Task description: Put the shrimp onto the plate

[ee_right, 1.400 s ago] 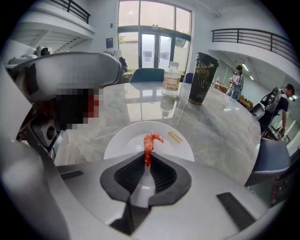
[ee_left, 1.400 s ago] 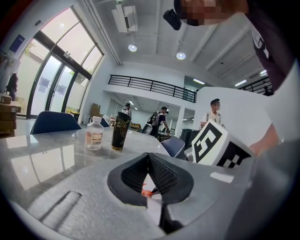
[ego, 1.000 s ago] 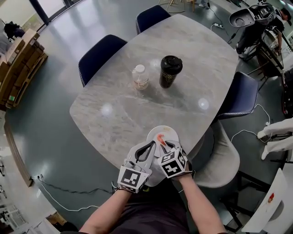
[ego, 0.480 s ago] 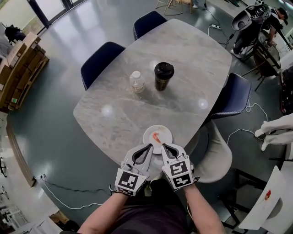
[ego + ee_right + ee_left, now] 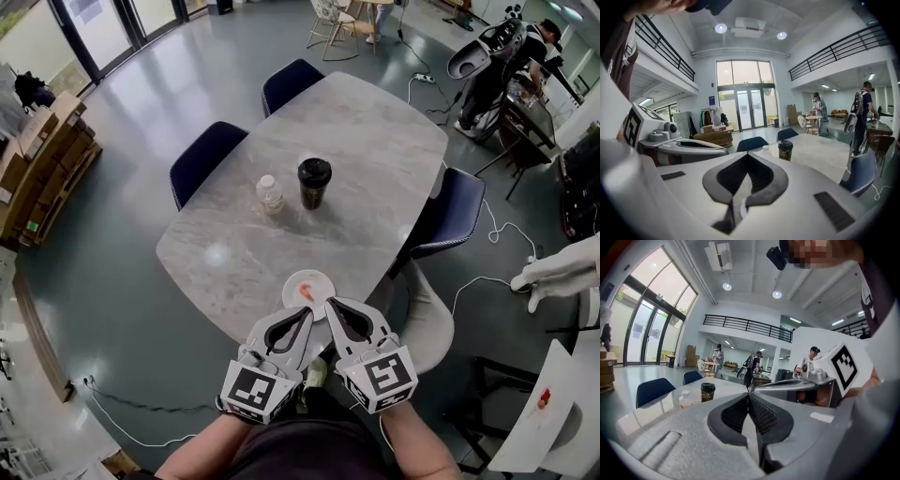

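Shrimp (image 5: 306, 292) lies on the plate (image 5: 320, 280) near the close edge of the table (image 5: 366, 150), so the task looks done. Left gripper (image 5: 303, 314) and right gripper (image 5: 332, 306) are both closed tip to tip with nothing in them, held side by side just short of the plate. Next move: likely none, or just lower both. Coffee cup (image 5: 314, 181) and bottle (image 5: 270, 194) stand mid-table, untouched.

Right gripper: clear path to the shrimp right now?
Probably yes. The shrimp lies uncovered on the plate at the near edge of the table, just ahead of the right gripper, nothing between. Its jaws are shut.
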A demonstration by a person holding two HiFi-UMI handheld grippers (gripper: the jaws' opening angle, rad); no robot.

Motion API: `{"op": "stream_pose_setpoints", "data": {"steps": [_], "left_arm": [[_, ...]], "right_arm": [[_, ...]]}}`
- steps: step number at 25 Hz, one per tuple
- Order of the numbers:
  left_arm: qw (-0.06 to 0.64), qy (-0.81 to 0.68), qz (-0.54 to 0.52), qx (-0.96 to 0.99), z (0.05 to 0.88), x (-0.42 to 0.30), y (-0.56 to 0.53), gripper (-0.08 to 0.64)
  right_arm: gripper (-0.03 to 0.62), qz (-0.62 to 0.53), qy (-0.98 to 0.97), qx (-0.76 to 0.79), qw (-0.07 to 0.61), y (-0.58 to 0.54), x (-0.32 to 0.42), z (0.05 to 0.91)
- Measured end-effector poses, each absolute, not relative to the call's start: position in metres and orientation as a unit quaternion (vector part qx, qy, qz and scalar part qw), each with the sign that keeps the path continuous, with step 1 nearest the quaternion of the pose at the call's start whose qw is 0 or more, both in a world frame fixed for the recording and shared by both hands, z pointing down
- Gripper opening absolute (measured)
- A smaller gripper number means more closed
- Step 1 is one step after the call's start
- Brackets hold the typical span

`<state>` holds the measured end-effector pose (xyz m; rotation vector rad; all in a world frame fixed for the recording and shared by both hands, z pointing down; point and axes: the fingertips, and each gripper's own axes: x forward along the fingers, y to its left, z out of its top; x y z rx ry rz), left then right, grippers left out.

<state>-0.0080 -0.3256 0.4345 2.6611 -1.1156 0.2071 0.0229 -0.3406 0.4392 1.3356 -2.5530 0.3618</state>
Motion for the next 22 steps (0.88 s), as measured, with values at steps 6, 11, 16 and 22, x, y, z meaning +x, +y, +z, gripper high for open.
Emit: {"op": "stream_pose_setpoints", "data": {"steps": [6, 11, 16, 22], "left_arm": [[0.099, -0.381, 0.040, 0.919, 0.370, 0.004, -0.323, 0.008], [0.078, -0.384, 0.023, 0.920, 0.332, 0.007, -0.313, 0.008], [0.064, -0.385, 0.008, 0.921, 0.309, 0.010, -0.304, 0.008], [0.062, -0.380, 0.001, 0.923, 0.305, 0.011, -0.293, 0.008]], "right_arm": [[0.000, 0.101, -0.878, 0.467, 0.040, -0.334, 0.036, 0.379], [0.000, 0.069, -0.885, 0.461, 0.017, -0.324, 0.035, 0.339], [0.000, 0.052, -0.889, 0.454, 0.009, -0.314, 0.034, 0.320], [0.000, 0.052, -0.886, 0.460, 0.011, -0.302, 0.037, 0.309]]}}
